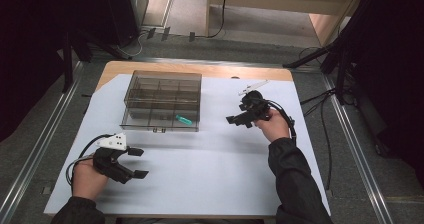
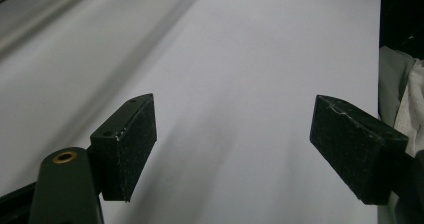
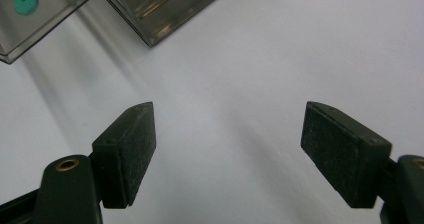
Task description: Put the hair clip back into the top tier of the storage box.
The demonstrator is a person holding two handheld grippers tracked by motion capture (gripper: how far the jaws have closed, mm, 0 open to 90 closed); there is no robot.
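The right gripper (image 1: 239,118) hangs with its jaws spread wide and nothing between them, just to the right of the clear divided box (image 1: 162,102), and the small teal clip (image 1: 183,119) lies in the near corner compartment closest to that gripper, so it looks like the person is going for the clip and would do best coming in from above that compartment, narrowing the jaws enough to clear the dividers. The left gripper (image 1: 138,163) sits well off near the table's front edge, also spread and empty, on the white sheet (image 1: 220,164); the box's walls are the real obstacle, and a white tool-like piece (image 1: 253,87) lies just beyond the right gripper.
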